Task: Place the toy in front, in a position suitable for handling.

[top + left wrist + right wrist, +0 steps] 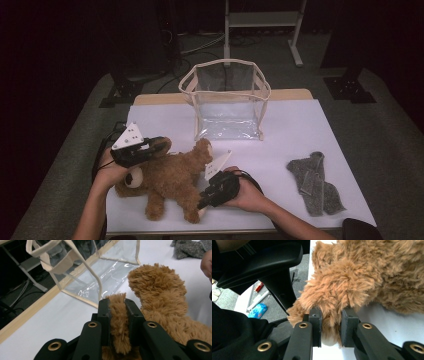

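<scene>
Teddy bear (170, 182) pinched by both grippers on the white table (295, 135)

Left gripper (119, 305) is closed on one furry limb, right gripper (331, 316) is closed on a leg near the table's front edge. Both grips hold mostly plush, so fur can slip out when lifting toward the clear bag (226, 100).

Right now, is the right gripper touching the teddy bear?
Touching. The right gripper view shows the right gripper with both jaws pressed into the fur of the teddy bear at one leg.
</scene>
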The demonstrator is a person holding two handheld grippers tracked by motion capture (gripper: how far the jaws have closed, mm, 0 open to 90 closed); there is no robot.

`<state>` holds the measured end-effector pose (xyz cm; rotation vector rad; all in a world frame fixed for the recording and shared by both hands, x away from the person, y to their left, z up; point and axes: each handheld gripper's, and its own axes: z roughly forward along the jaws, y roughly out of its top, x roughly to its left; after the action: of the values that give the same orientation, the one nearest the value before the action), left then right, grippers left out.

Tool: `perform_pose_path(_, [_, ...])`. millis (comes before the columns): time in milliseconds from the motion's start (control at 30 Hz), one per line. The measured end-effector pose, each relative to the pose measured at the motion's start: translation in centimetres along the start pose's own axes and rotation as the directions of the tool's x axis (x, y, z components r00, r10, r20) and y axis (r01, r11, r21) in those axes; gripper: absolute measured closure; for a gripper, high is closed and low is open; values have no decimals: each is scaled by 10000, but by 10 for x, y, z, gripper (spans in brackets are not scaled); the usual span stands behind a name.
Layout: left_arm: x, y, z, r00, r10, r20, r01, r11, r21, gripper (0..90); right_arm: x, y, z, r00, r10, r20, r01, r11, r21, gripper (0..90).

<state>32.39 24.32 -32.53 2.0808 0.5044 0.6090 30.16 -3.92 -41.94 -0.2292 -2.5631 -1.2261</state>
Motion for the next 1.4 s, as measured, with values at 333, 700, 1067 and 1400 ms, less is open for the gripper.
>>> perform_pose_path(333, [-11, 31, -15, 9986, 513, 111, -505, 9967, -637, 772, 20, 7, -43, 9981, -579, 194, 584, 9979, -267, 738])
perform_pose_path(700, [-48, 91, 16, 9773, 1848, 1039, -1713, 9771, -1263, 771, 41, -30, -119, 9955, -458, 825, 514, 9964, -677, 734])
perform_pose_path(1067, [-86, 113, 100, 9363, 2180, 2754, -1900, 9738, -1248, 770, 43, -110, -176, 9788, 1032, 1771, -911, 9930, -753, 731])
perform_pose_path(1400, [-100, 107, 157, 9140, 2070, 3488, -1865, 9782, -918, 740, 21, -170, -176, 9463, 2370, 2198, -2228, 9709, -876, 681])
